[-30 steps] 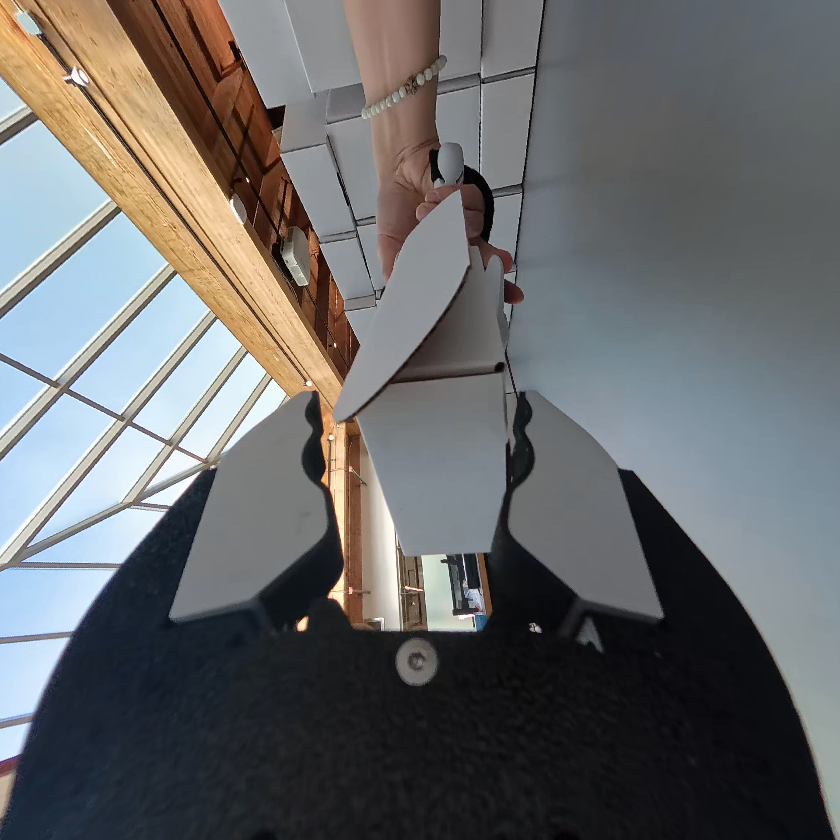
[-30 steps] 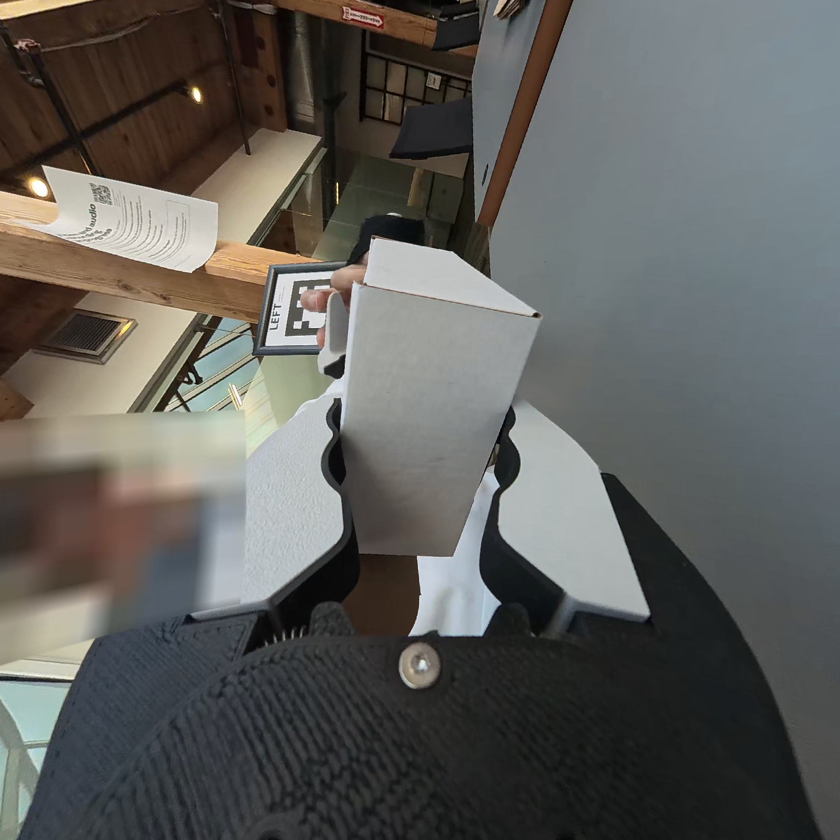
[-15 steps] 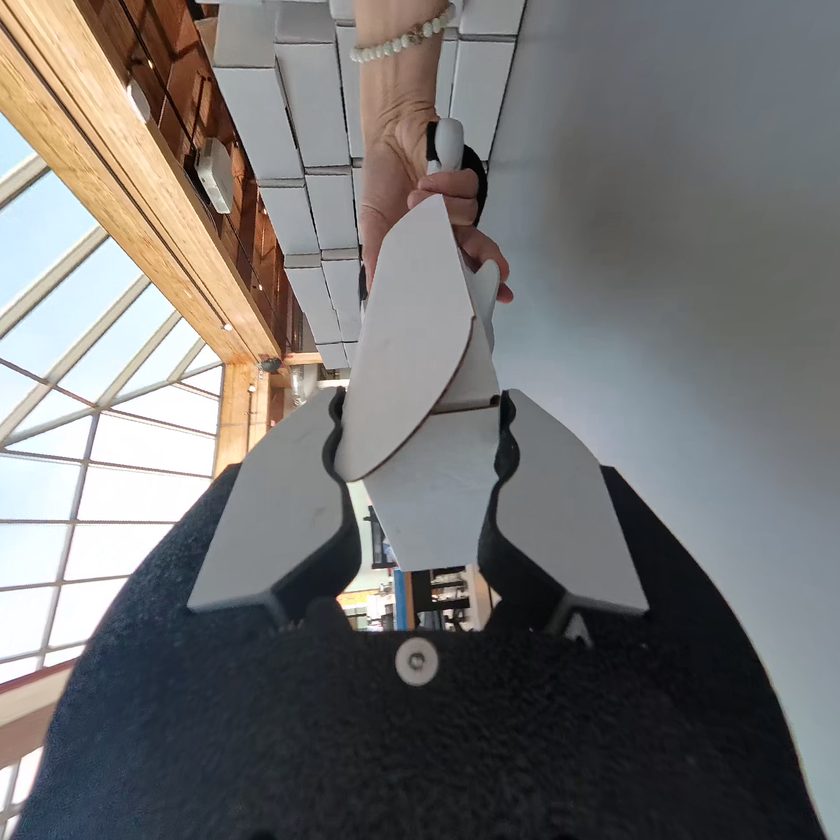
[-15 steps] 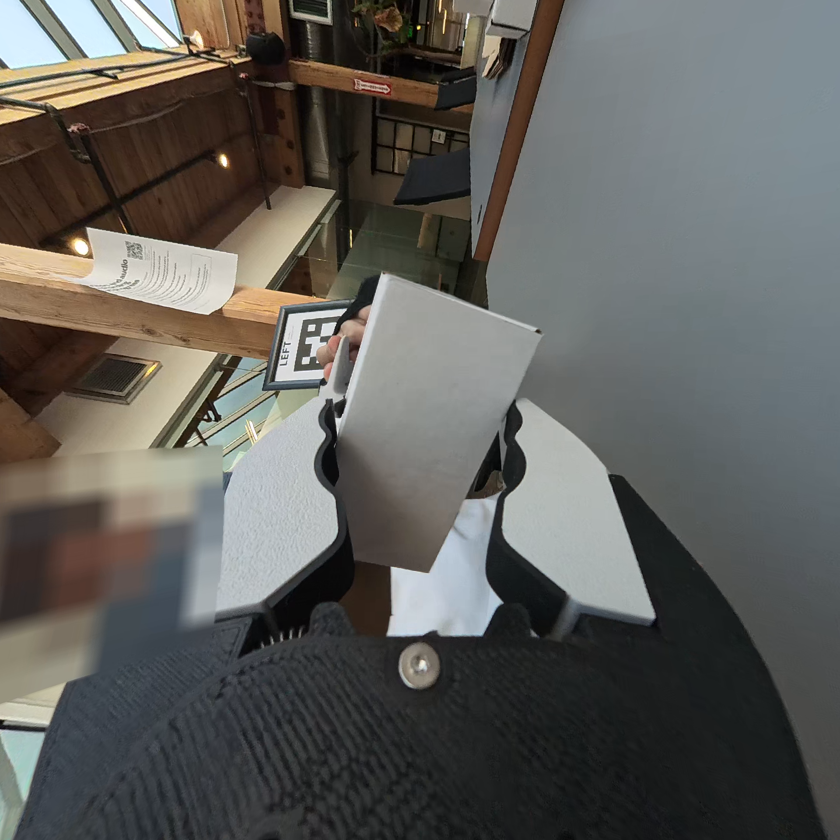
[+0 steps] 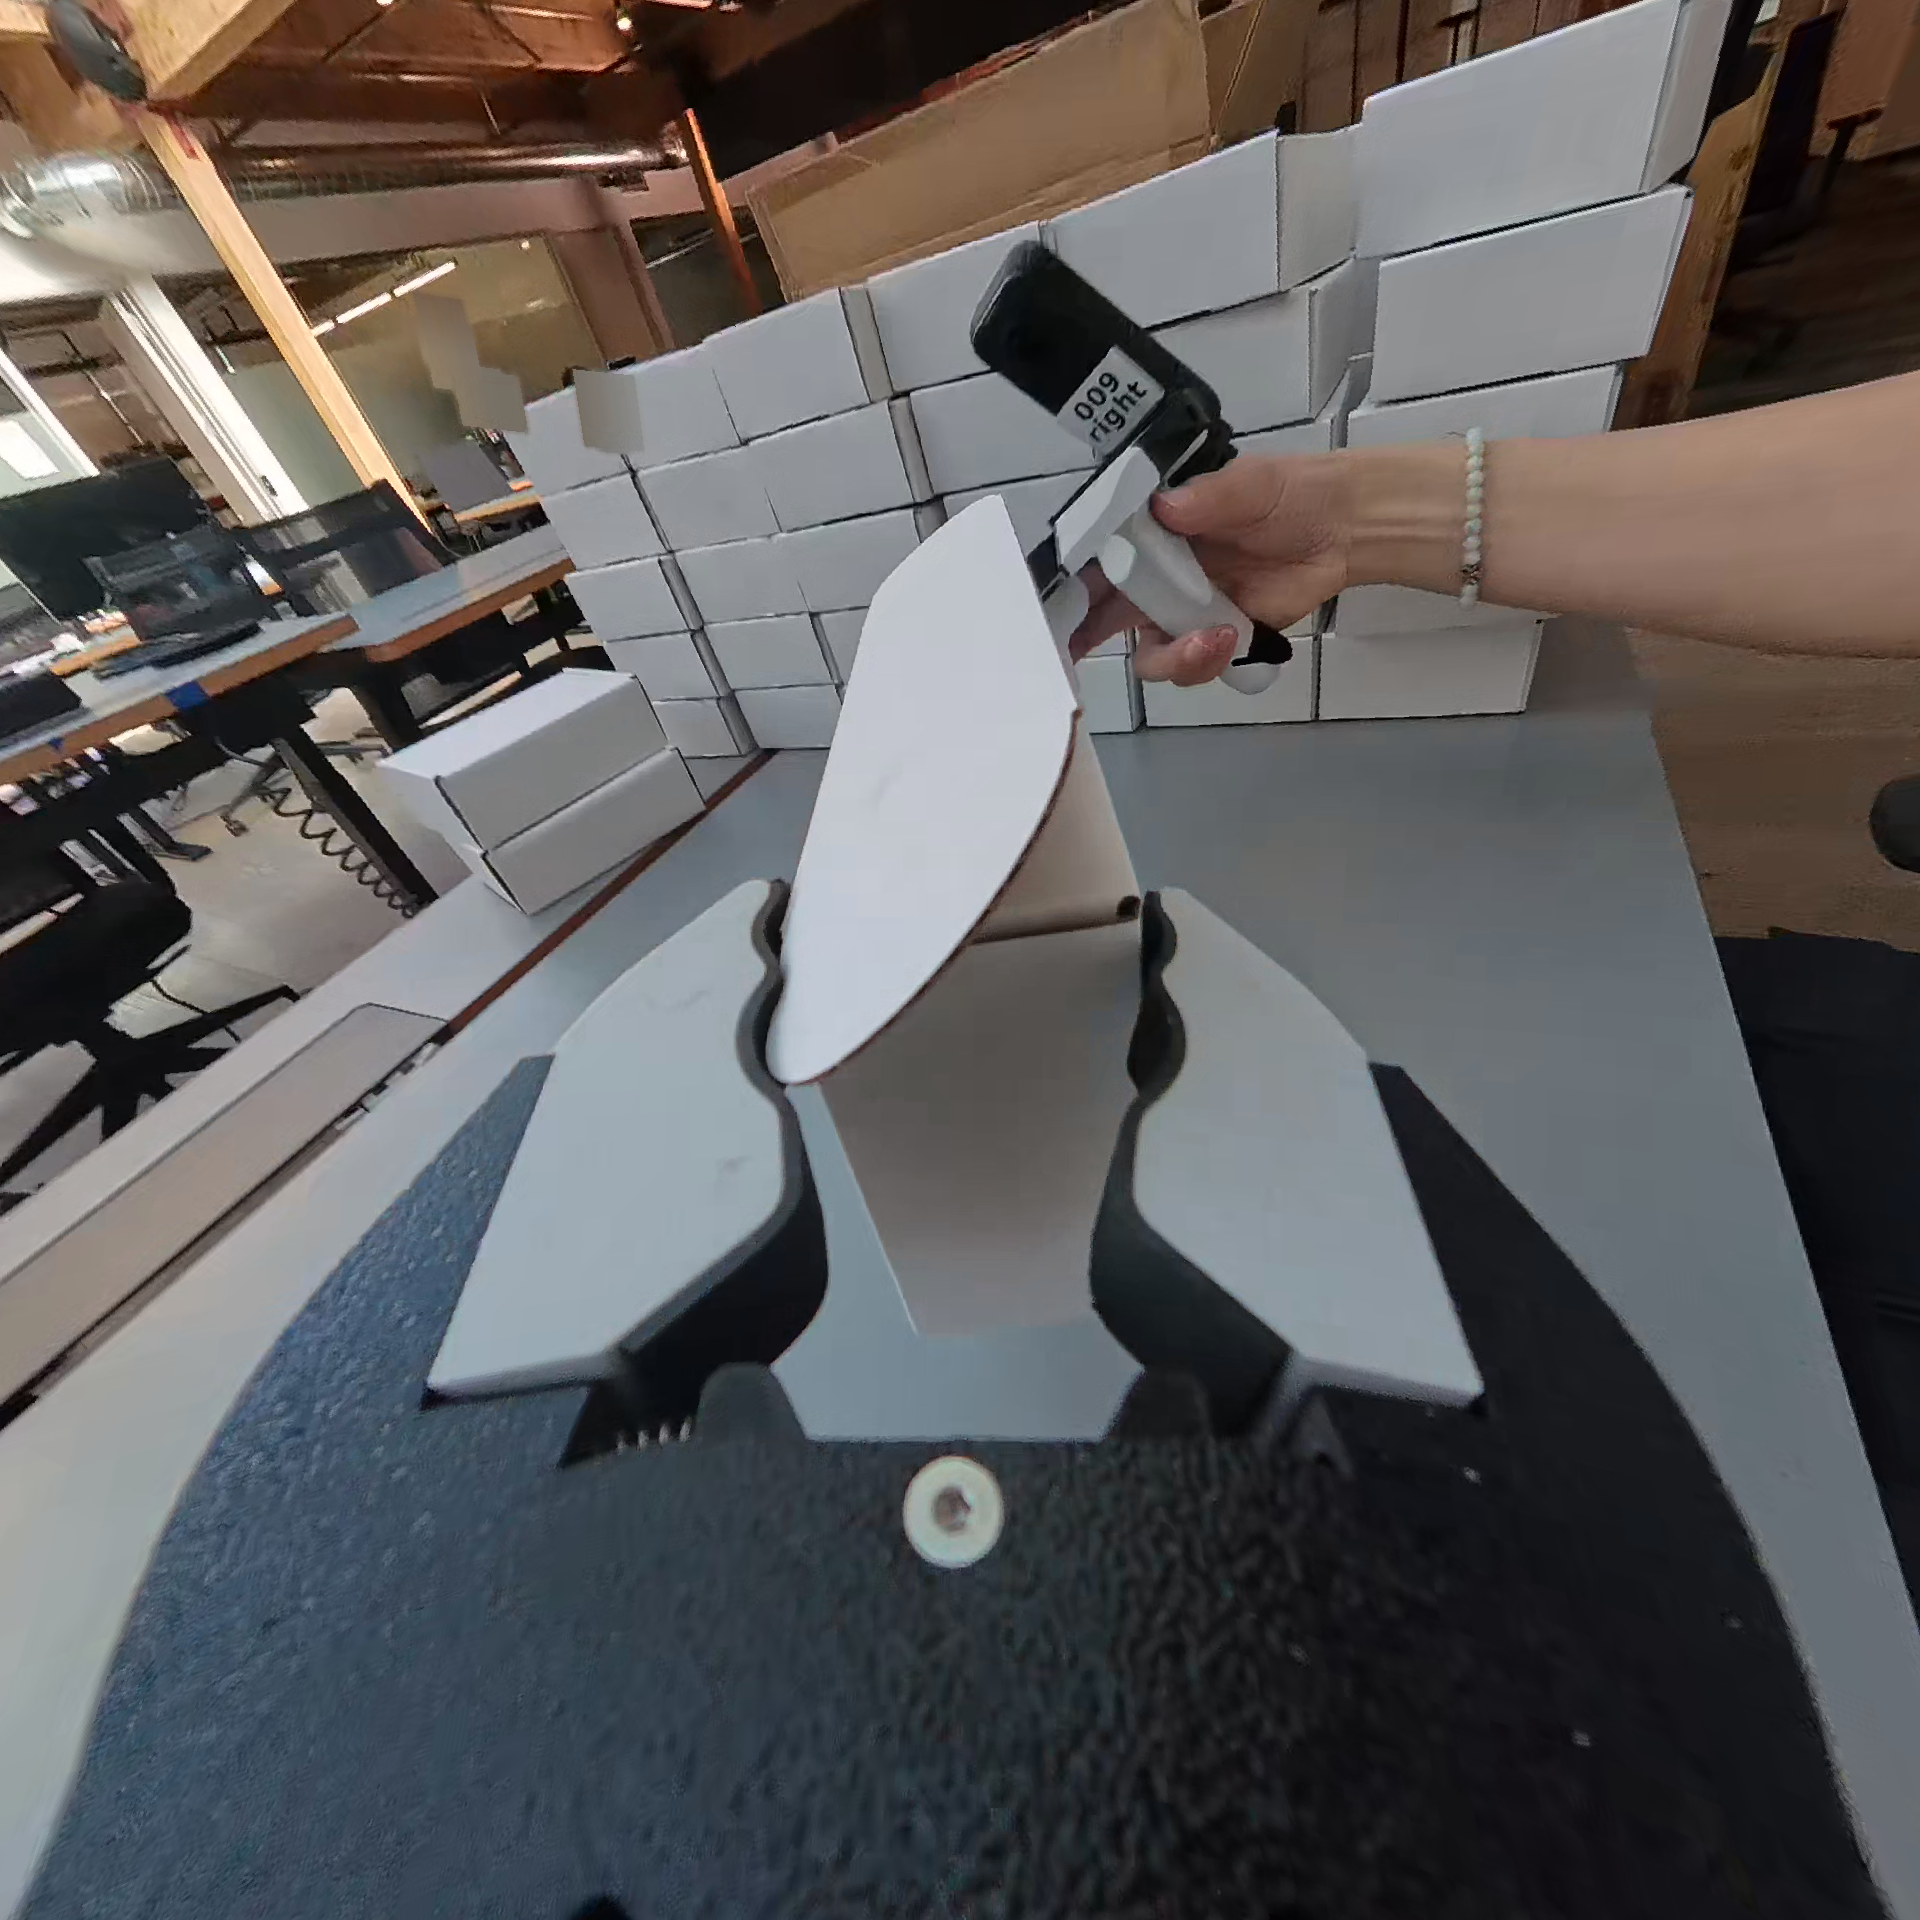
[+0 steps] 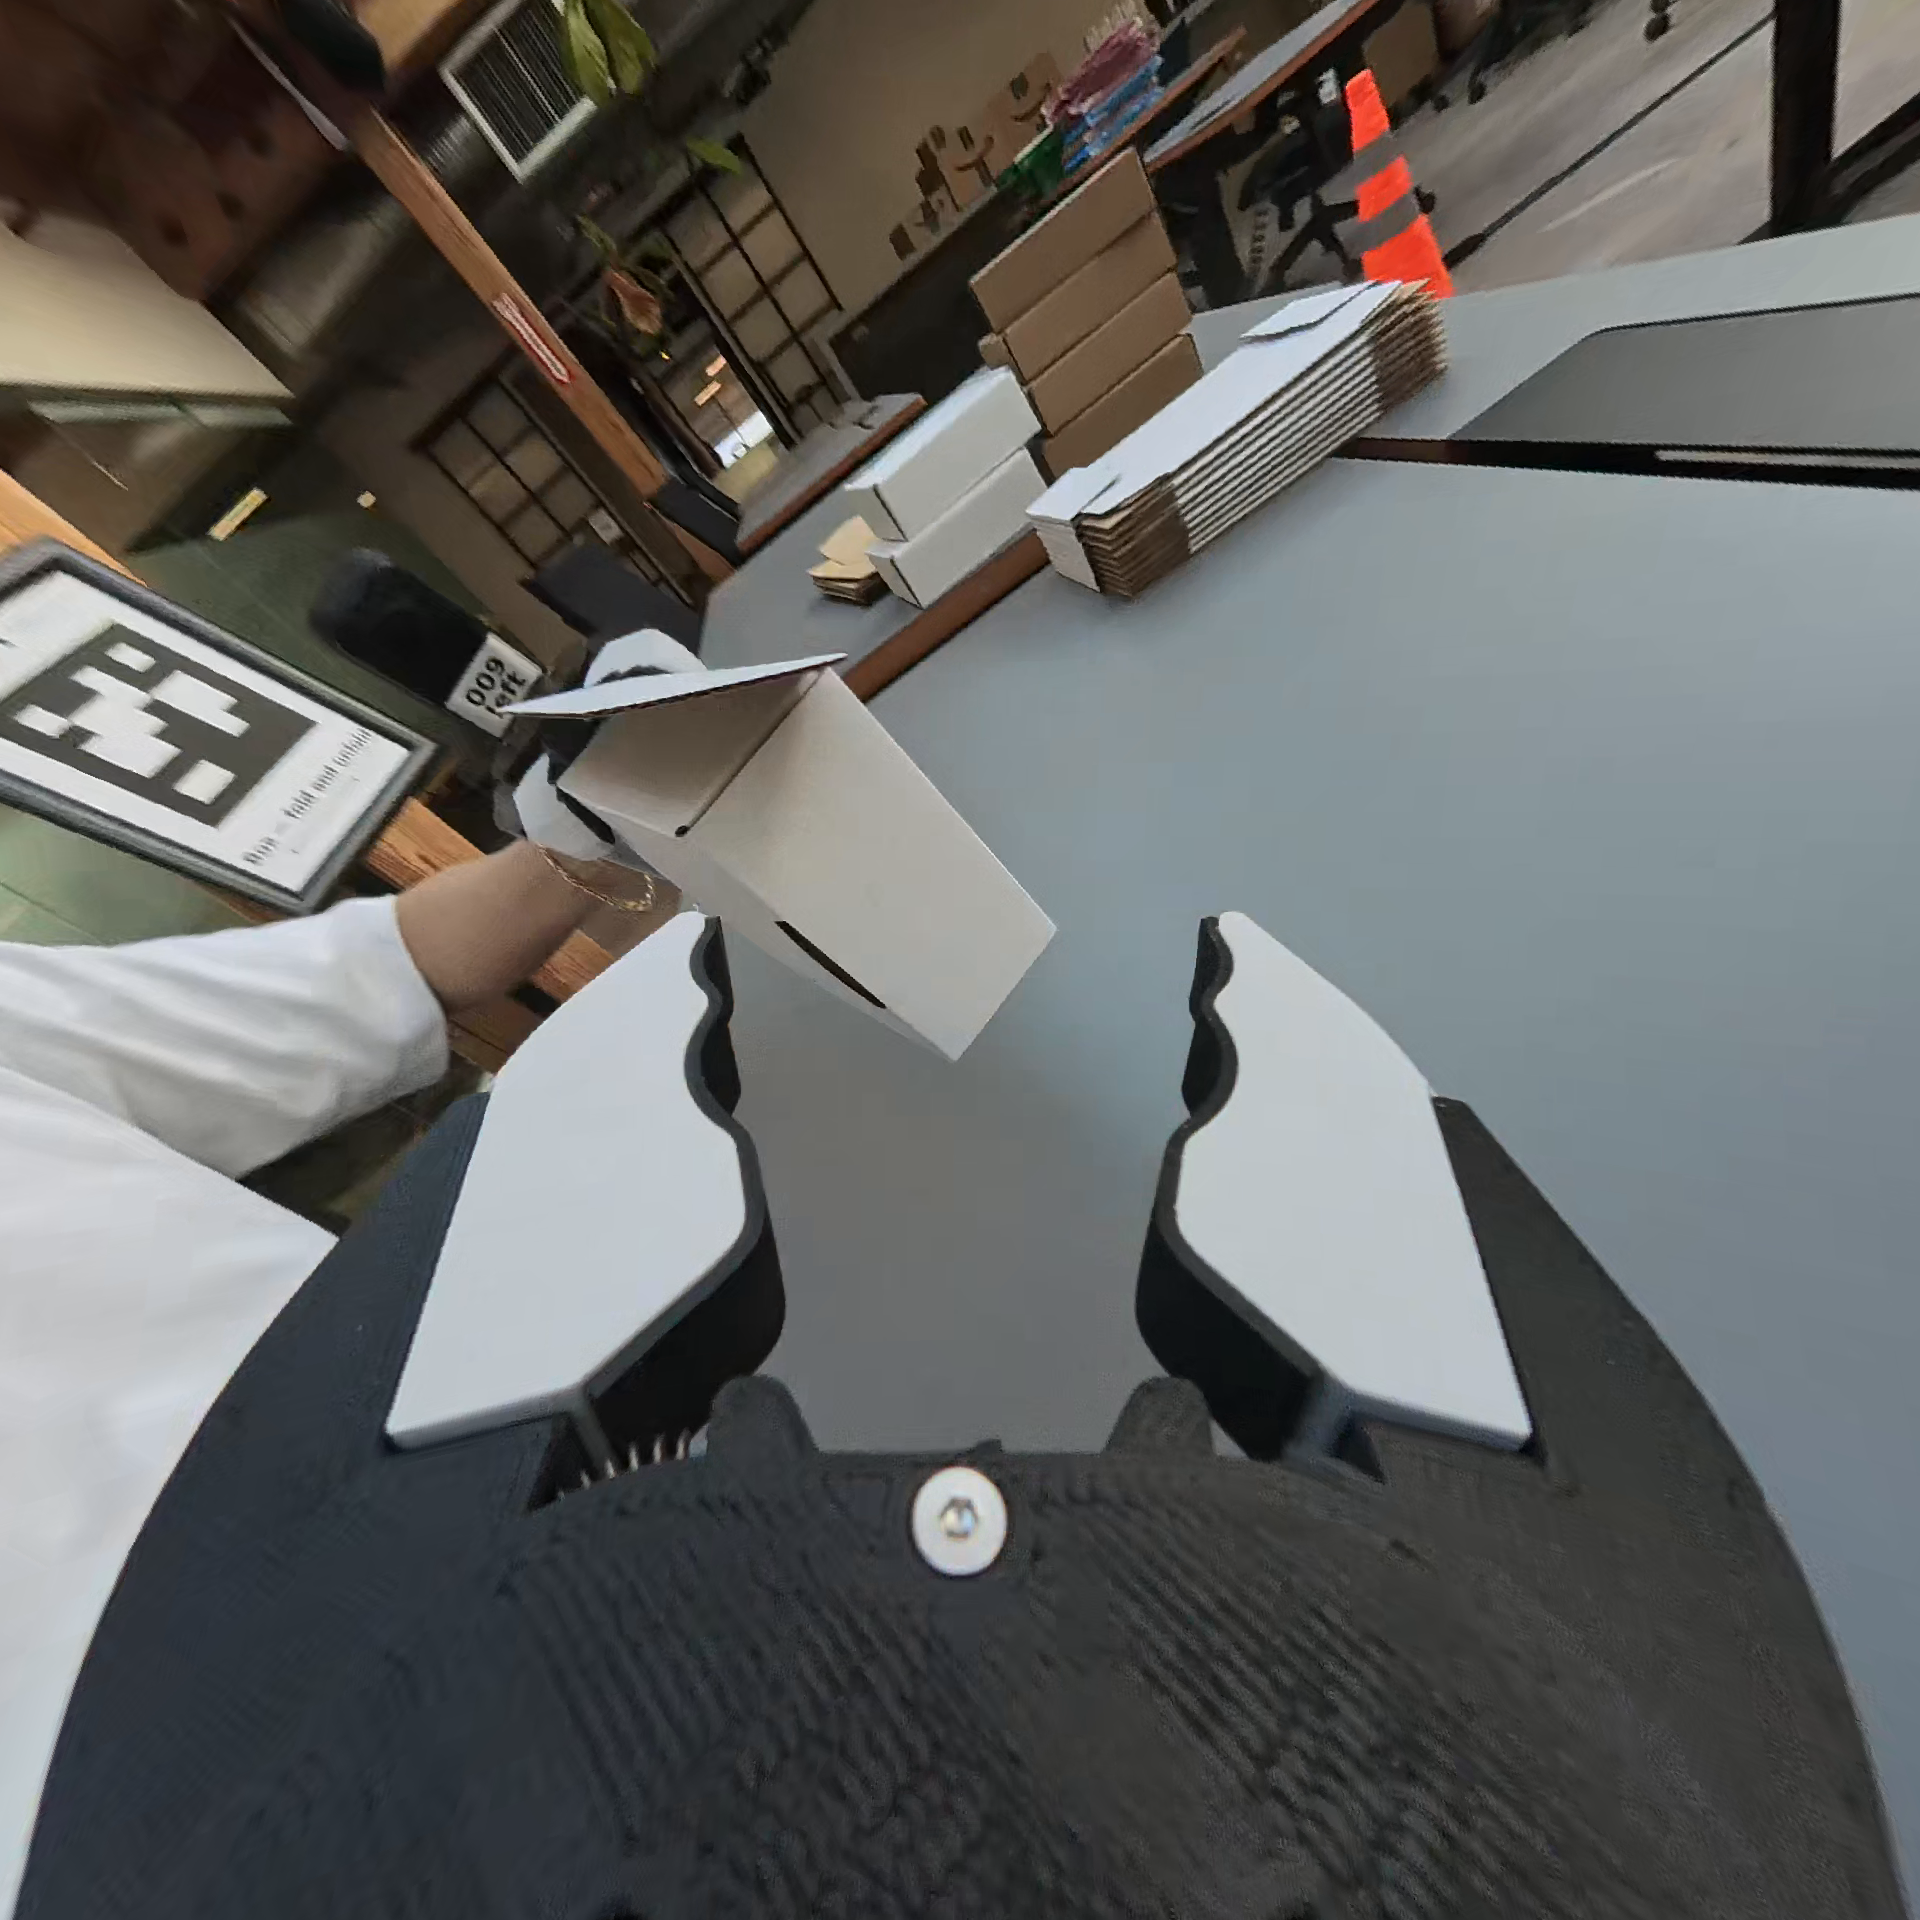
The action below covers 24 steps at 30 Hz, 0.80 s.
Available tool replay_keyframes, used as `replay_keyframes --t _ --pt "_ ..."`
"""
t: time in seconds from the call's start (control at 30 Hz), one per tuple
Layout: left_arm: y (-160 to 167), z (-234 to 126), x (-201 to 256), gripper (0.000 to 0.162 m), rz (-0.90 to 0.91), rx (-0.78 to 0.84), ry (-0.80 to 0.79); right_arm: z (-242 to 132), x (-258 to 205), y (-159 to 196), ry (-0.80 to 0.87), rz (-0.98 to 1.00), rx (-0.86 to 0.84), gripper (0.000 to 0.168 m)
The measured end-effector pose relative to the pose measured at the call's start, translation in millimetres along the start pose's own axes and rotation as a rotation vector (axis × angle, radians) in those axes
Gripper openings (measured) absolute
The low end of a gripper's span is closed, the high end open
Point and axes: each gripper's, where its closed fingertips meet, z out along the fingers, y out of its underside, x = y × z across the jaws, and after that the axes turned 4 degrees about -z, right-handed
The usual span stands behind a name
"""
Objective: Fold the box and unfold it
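White box (image 5: 966, 1049) held above grey tabletop (image 5: 1455, 935), clamped between left tool (image 5: 961, 997) fingers, rounded flap sticking up. Right tool (image 6: 966, 1023) gapes wide, empty, box just ahead-left. Behind: wall of folded white boxes (image 5: 1195, 416); flat-blank stack (image 6: 1247, 457), orange cone (image 6: 1387, 197).

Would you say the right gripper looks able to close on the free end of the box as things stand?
Probably yes: the right gripper is open, the box sits just beyond its left finger, nothing between them.

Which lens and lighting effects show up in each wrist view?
Left wrist view: wide-angle bending of the table edge, and the box underside in shade. Right wrist view: soft even light, sharp box, faint shadow under it, background slightly soft.
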Motion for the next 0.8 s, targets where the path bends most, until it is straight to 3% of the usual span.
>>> replay_keyframes --t 0.2,0.5,0.67,0.77,0.8 --pt "61.9 10.6 4.9 0.063 -0.073 -0.045 0.042 5.2 -3.5 38.4 0.142 -0.385 -0.138 0.069" --pt "80.8 10.7 11.2 0.064 -0.044 -0.095 0.116 21.9 -5.5 38.4 0.269 -0.927 -0.161 0.049" --pt "81.3 11.5 9.9 0.064 -0.059 -0.097 0.130 32.5 -13.5 30.8 0.229 -1.010 -0.113 0.030" --pt "82.3 12.0 7.9 0.065 -0.080 -0.099 0.140 35.3 -16.7 33.2 0.172 -0.992 -0.130 0.006" --pt "82.6 12.0 7.0 0.065 -0.089 -0.100 0.144 36.3 -14.7 34.0 0.170 -0.977 -0.142 0.006"
